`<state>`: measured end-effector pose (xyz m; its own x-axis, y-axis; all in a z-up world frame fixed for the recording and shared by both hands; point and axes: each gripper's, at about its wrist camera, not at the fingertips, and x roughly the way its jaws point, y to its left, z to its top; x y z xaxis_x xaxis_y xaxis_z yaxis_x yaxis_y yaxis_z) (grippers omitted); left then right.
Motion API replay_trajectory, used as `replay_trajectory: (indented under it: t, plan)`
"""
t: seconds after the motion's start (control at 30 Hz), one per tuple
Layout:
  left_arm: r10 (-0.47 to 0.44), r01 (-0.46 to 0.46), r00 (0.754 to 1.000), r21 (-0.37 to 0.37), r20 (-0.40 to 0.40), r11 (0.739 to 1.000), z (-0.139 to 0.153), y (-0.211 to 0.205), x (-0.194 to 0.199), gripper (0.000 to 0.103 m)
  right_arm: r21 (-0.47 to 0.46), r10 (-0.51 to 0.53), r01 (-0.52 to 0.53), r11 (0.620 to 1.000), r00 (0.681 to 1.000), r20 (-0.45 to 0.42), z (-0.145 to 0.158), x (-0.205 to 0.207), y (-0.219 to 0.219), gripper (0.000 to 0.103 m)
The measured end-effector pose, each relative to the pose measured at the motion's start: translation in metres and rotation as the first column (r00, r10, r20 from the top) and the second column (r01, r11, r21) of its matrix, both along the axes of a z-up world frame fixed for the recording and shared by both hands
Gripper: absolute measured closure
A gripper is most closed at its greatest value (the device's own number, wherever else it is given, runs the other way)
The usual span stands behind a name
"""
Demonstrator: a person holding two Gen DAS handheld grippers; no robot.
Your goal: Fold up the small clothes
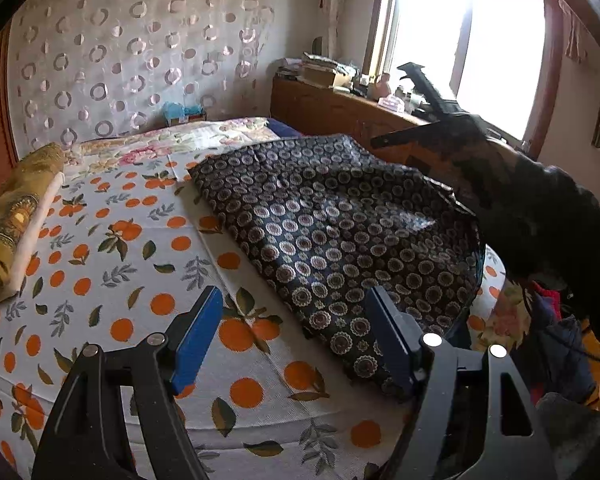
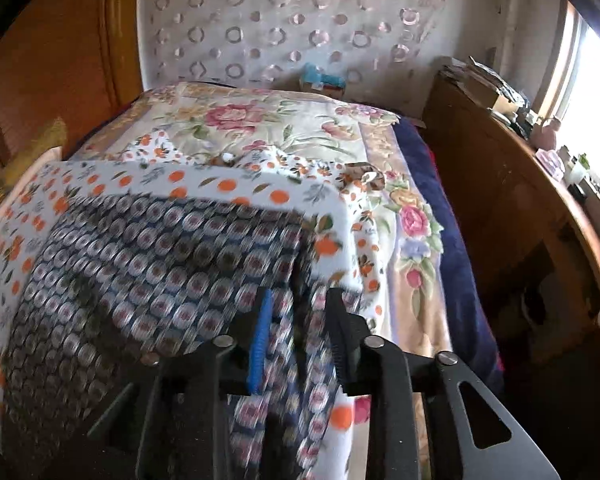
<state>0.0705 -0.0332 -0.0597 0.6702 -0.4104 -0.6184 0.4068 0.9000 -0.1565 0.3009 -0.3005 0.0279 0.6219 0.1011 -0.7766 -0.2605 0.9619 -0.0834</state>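
Note:
A dark garment (image 1: 332,224) printed with round flowers lies spread on the orange-print bedsheet (image 1: 112,248). My left gripper (image 1: 292,328) stands wide open just above the garment's near corner, gripping nothing; its right finger (image 1: 392,344) hangs over the cloth's edge. In the right wrist view the same garment (image 2: 160,248) is blurred. A fold of its right edge lies between the fingers of my right gripper (image 2: 296,320), whose jaws stand apart and do not pinch the cloth. A dark sleeve (image 1: 540,216) reaches in over the garment's far right side.
A folded yellow and cream stack (image 1: 16,220) sits at the bed's left edge. A floral quilt (image 2: 268,128) covers the head end. A cluttered wooden dresser (image 2: 500,208) runs along the right under the window. More clothes (image 1: 556,332) are heaped at the bed's right.

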Motion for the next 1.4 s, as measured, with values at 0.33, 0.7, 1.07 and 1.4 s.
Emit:
replay_trajectory:
  t: [0.33, 0.7, 1.07, 1.4]
  plan:
    - [-0.018, 0.02, 0.998, 0.026, -0.067, 0.999, -0.019, -0.018, 0.007, 0.028, -0.02, 0.011, -0.01, 1.0, 1.0, 0.015, -0.007, -0.078, -0.024, 0.052]
    - [-0.041, 0.048, 0.99, 0.049, -0.132, 0.998, -0.031, -0.028, 0.009, 0.029, 0.0, -0.058, 0.058, 0.998, 0.998, -0.025, -0.031, -0.076, -0.047, 0.052]
    - [-0.051, 0.059, 0.987, 0.049, -0.155, 0.997, -0.035, -0.03, 0.006, 0.053, 0.014, -0.002, 0.002, 1.0, 0.999, 0.037, -0.018, -0.153, -0.029, 0.041]
    - [-0.126, 0.129, 0.971, 0.002, -0.202, 0.992, -0.034, -0.038, -0.006, 0.067, 0.052, 0.117, -0.122, 0.991, 0.99, 0.078, 0.0, -0.206, 0.001, 0.04]
